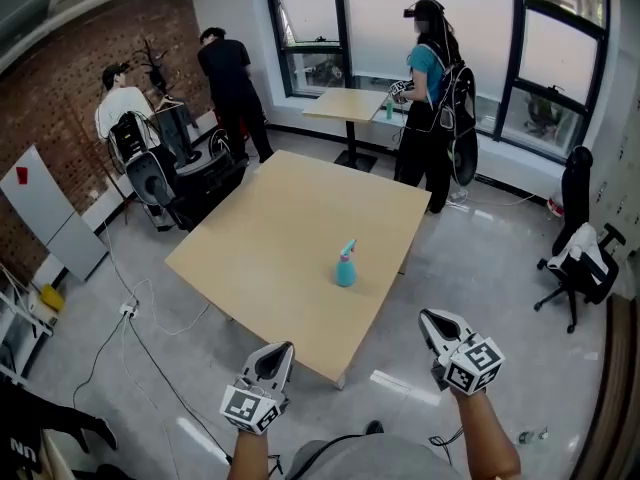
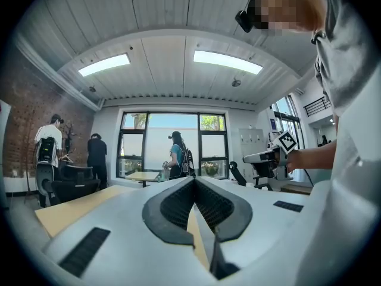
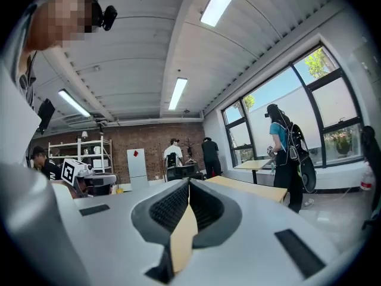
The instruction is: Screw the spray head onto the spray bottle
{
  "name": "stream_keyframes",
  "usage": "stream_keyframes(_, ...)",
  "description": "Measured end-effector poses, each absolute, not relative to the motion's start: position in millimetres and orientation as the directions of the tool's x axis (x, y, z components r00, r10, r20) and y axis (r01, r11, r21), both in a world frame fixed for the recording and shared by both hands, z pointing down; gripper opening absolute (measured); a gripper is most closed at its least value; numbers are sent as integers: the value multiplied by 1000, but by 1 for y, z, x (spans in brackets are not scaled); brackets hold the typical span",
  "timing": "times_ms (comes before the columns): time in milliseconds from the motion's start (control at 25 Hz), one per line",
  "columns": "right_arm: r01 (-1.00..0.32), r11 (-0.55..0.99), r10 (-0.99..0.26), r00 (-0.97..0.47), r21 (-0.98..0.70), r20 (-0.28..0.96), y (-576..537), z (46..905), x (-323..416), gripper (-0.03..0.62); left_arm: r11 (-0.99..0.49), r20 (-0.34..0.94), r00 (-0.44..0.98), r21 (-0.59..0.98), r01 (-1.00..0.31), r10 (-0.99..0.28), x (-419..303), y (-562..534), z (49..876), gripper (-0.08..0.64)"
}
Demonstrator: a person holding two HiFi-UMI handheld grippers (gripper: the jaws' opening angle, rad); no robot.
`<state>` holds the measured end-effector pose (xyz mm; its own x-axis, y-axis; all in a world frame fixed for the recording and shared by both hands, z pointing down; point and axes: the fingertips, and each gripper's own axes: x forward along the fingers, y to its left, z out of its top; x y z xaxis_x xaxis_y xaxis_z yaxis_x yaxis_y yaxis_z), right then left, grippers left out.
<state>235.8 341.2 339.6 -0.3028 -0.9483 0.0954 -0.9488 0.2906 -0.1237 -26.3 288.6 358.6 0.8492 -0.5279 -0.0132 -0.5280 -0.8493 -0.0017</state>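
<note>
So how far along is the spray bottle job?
Barely begun, it seems. The teal spray bottle stands on the table with a head seemingly on top; whether it is screwed down I cannot tell. Nothing is in hand: the left gripper and right gripper are shut, empty, short of the table. Reaching, gripping and screwing all remain.

We can't tell if the small teal plastic spray bottle (image 1: 346, 265) on the square light-wood table (image 1: 290, 228) has its head fully on: it's too small in the head view. The left gripper (image 2: 193, 182) and right gripper (image 3: 189, 183) block most of the table in their own views, and we see no bottle there. The right forearm (image 1: 487, 436) and left forearm (image 1: 250, 458) are cut by the bottom edge. The dark object (image 1: 40, 433) in the lower-left corner is cropped and we can't identify it.
</note>
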Motion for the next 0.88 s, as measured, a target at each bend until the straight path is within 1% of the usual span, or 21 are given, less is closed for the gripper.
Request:
stream_keyframes(160,-944,298,-944,-313,-139,104,309,346,254,8,-849,22,848,7,-529,-529,-9,266,372,5)
stream_keyframes(360,-943,299,-941,-317,-144,120,265,353,262,8,-836,7,838,72,-544,-545,-2,211,375,5)
stream_keyframes(600,-960,245,-960,-260,-134,105,202,348,269,8,-865,-12,865,32,-501,-502,5,130,367,5)
stream_keyframes(760,-966,224,-965,-239,-130,107,148,346,255,8,-881,-37,880,33,-472,-473,2,68,357,5)
stream_keyframes(880,-969,215,-973,-223,-122,61,107,334,242,8,-904,-38,903,32,-427,-428,-1,28,361,5)
